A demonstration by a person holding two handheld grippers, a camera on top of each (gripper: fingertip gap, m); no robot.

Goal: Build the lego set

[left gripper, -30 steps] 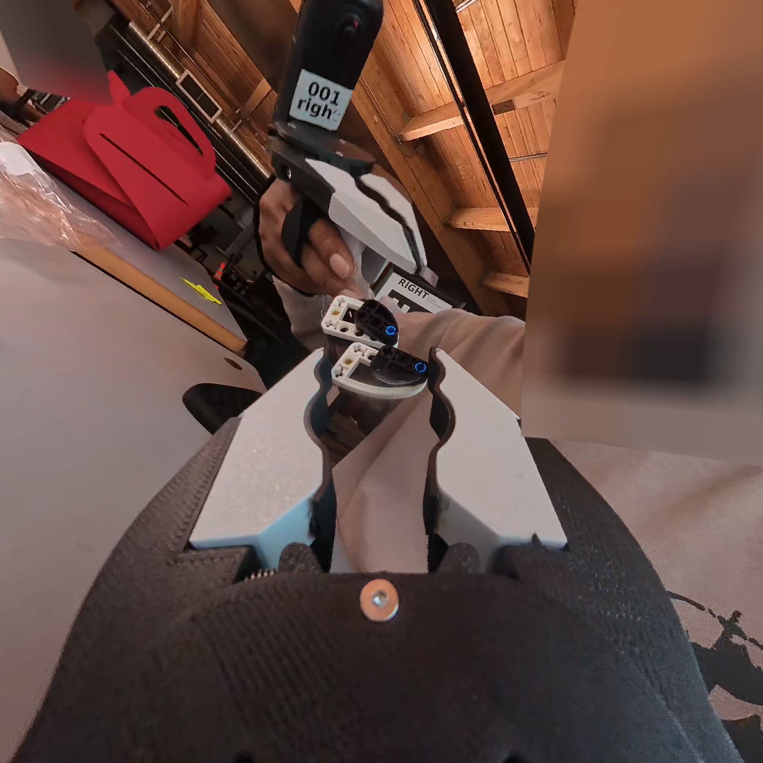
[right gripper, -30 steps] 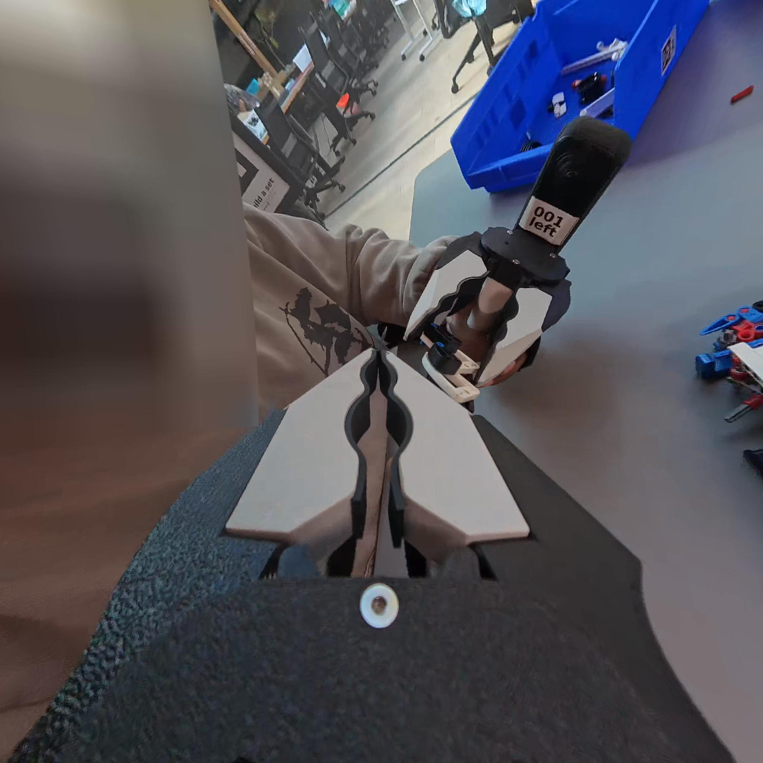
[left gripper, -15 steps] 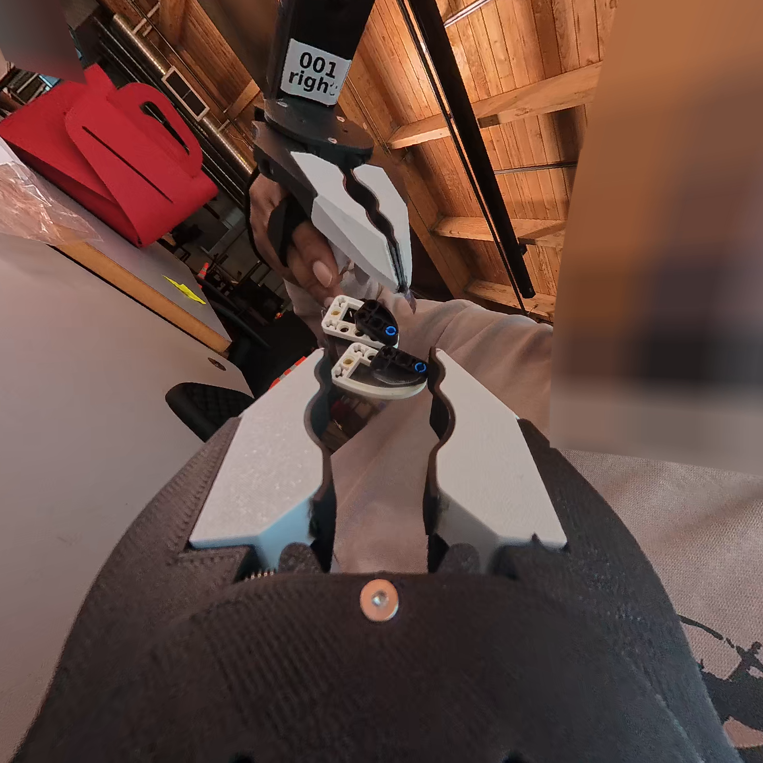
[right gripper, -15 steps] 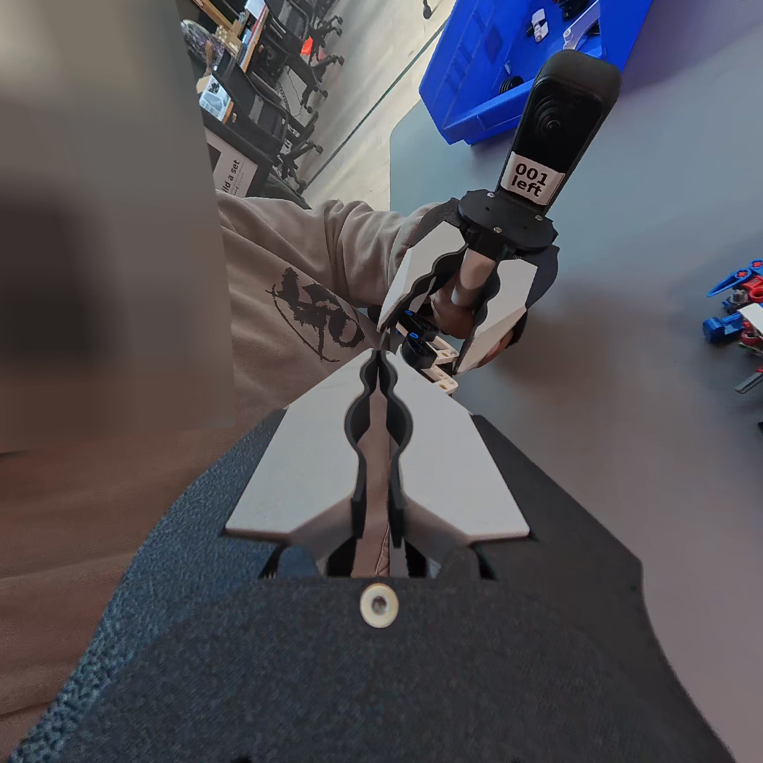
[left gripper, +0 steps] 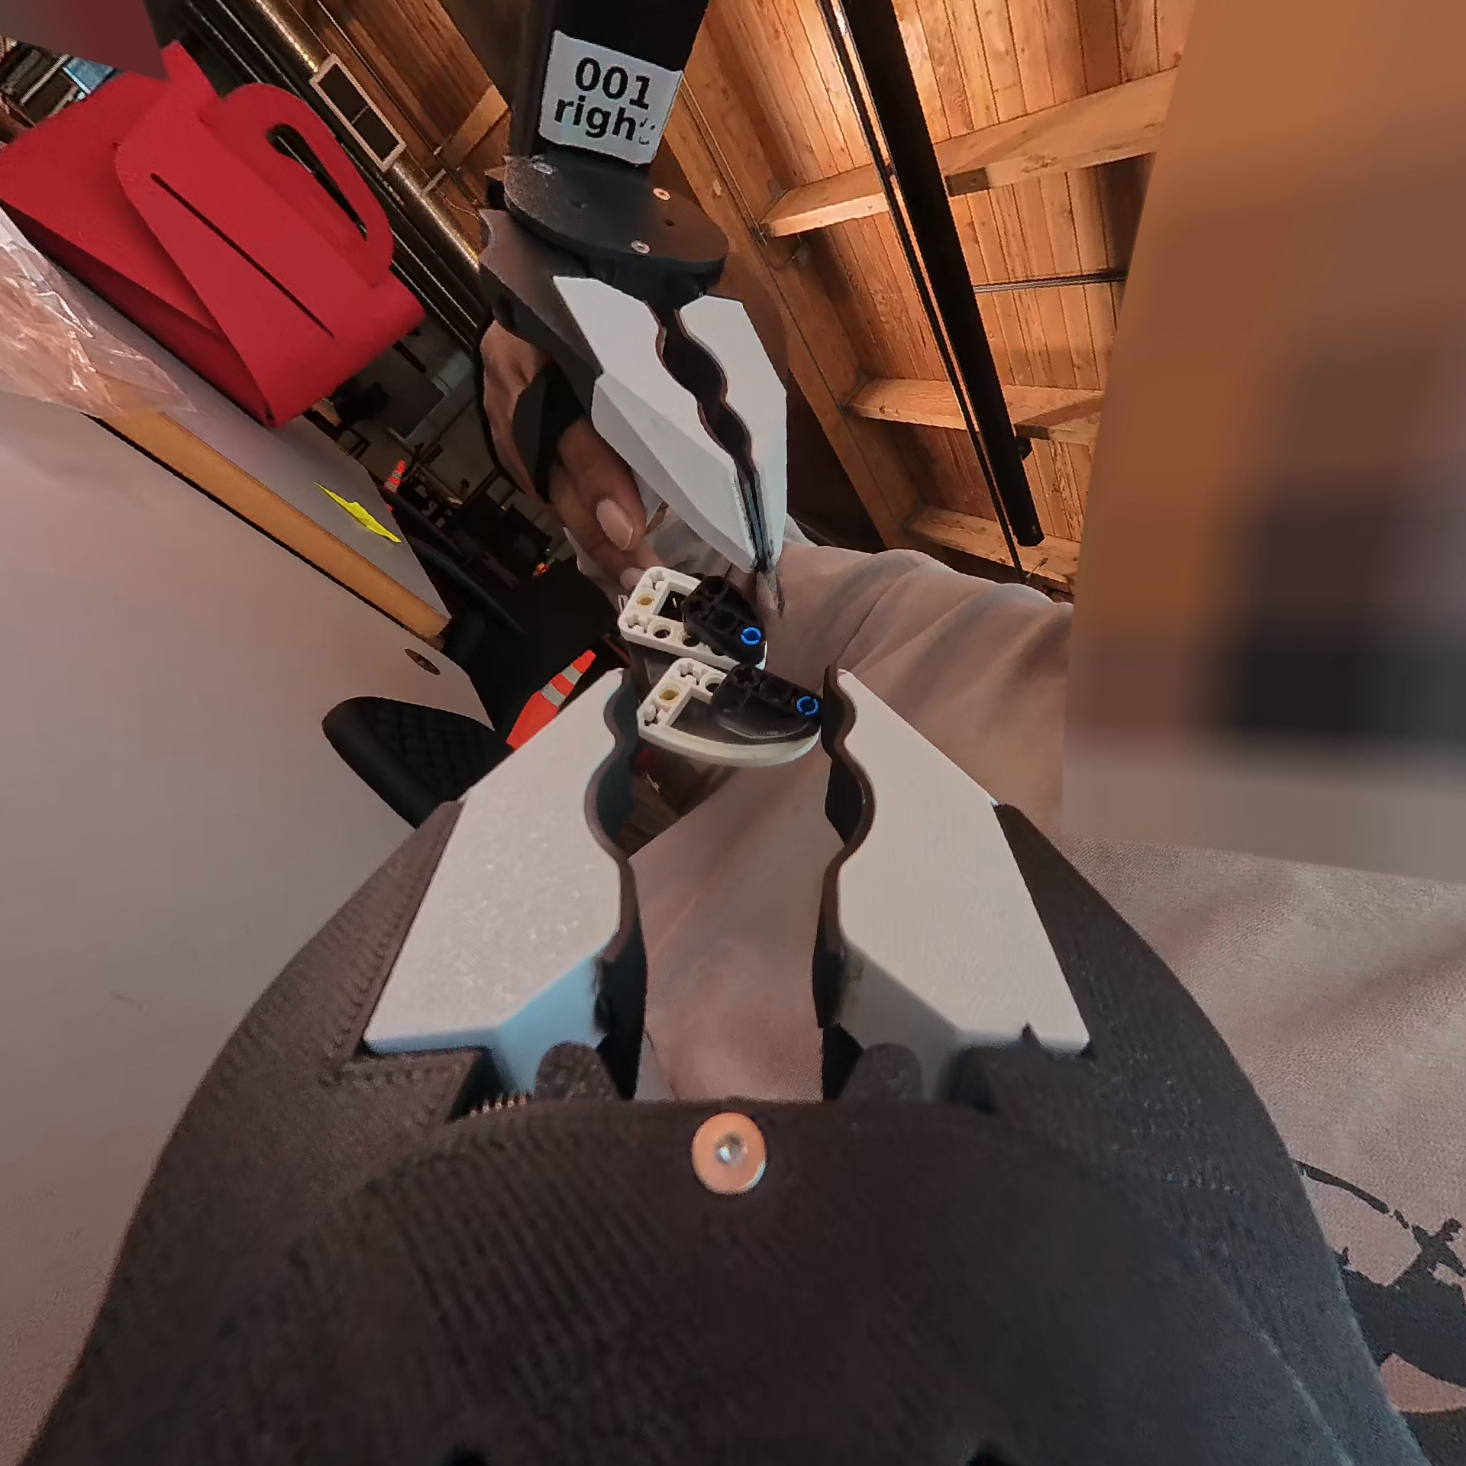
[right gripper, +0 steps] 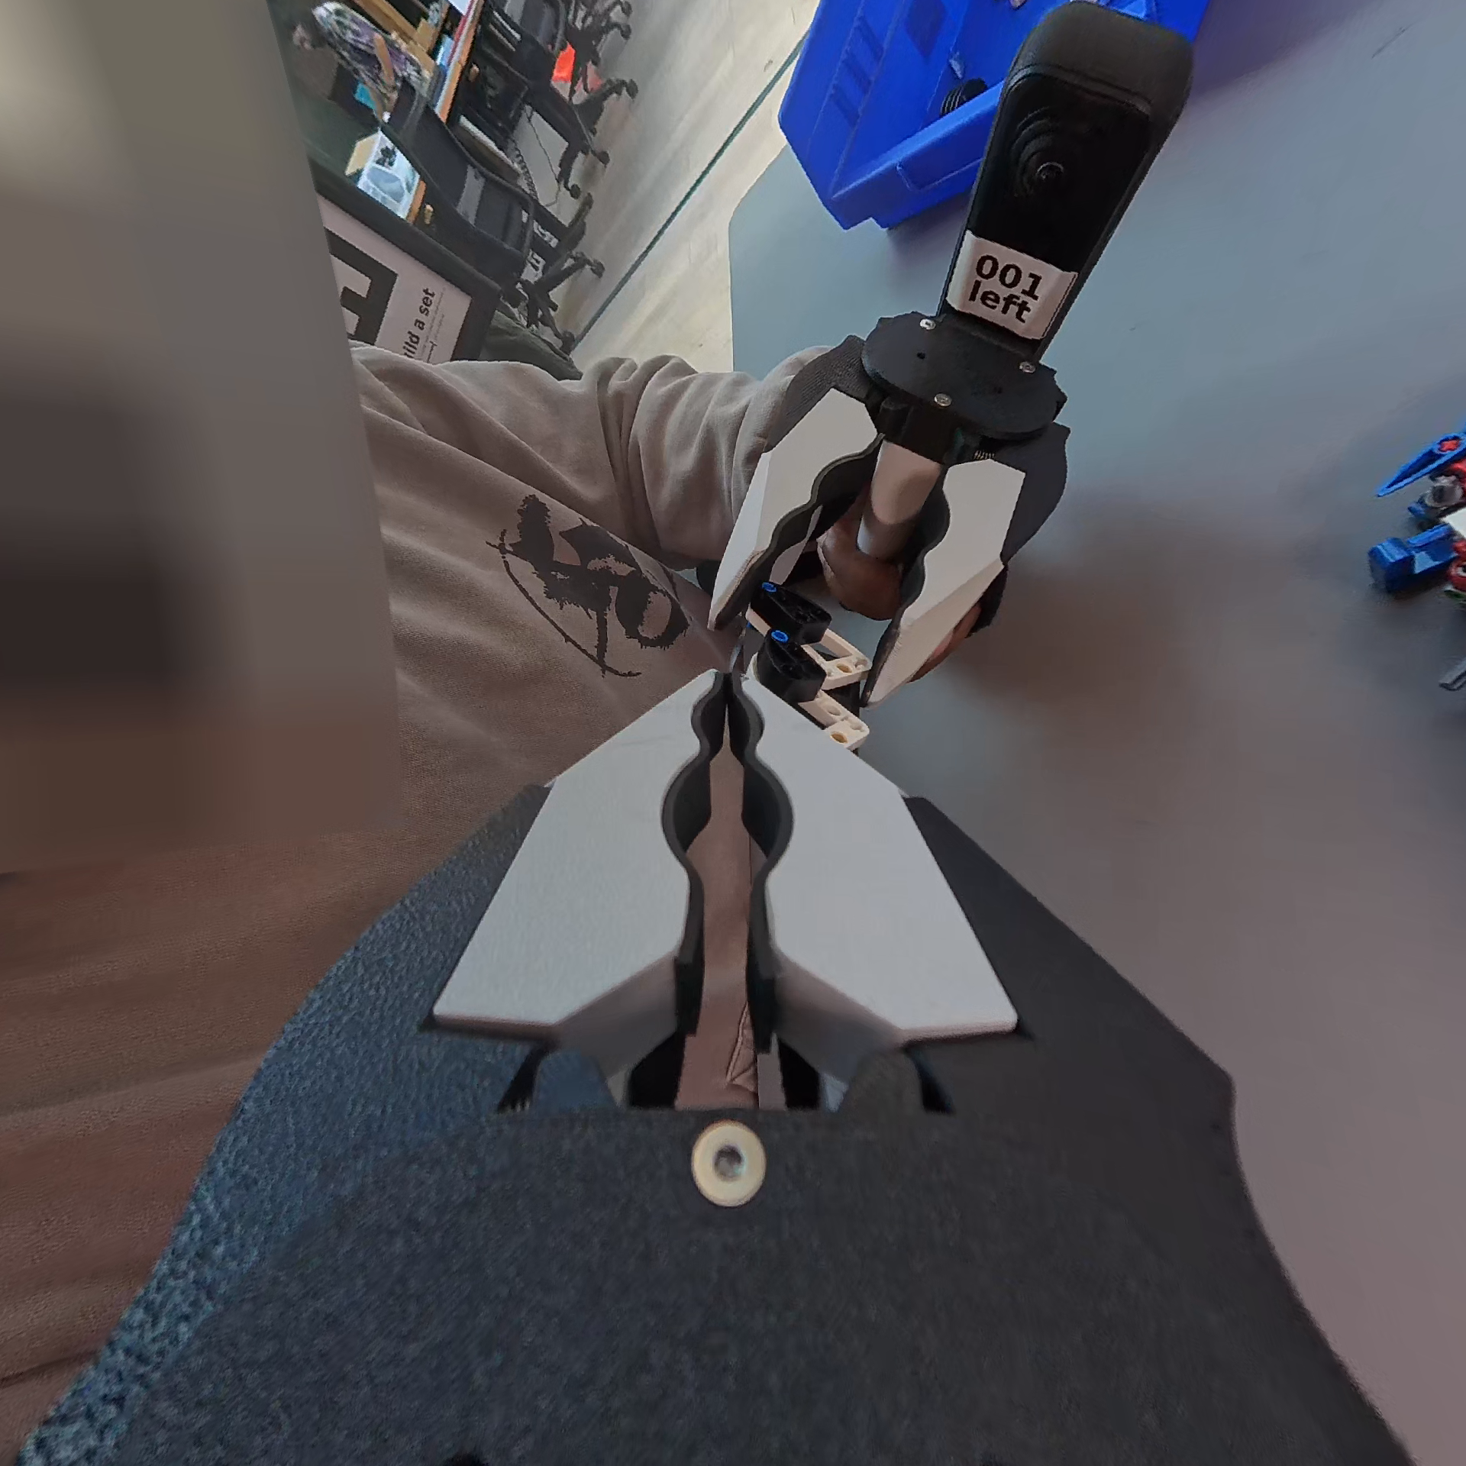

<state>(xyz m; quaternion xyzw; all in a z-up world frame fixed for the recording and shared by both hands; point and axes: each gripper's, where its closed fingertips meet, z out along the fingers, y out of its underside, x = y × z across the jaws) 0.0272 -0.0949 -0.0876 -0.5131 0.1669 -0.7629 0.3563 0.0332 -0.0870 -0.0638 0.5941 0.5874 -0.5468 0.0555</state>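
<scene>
White-black lego assembly [left gripper: 718,678] crosswise between fingertips

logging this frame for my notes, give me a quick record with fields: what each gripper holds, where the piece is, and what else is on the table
left gripper: shut on the lego assembly, a white and black piece with blue pins
right gripper: shut, tips pinching something small and dark that is too small to identify
relation: right gripper tips sit right at the assembly's black part
height: assembly held in the air, off the table
also on table: blue bin, blue and red lego model
</scene>
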